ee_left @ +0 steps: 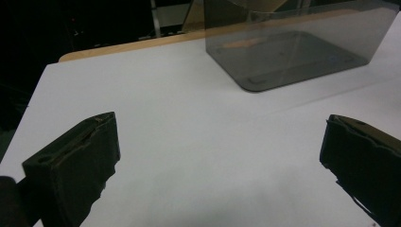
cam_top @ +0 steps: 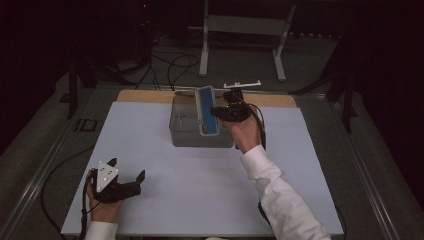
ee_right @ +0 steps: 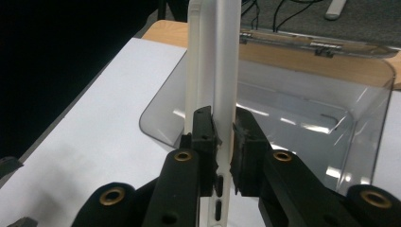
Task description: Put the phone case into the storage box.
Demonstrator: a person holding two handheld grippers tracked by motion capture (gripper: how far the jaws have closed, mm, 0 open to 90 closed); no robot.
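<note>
While the clear grey box (cam_top: pixel 200 131) sits at the far middle of the white mat (cam_top: pixel 150 150), the right gripper (cam_top: pixel 220 111) pinches a blue-faced phone case (cam_top: pixel 207 111) above its right side. The right gripper view adds the case's white edge (ee_right: pixel 222 71) and the box's bare floor. At near left, the left gripper (cam_top: pixel 126 170) rests spread wide, grasping nothing.

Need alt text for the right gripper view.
The right tongs are shut on the edge of a white phone case, held upright over an open clear plastic box on a white table.
</note>
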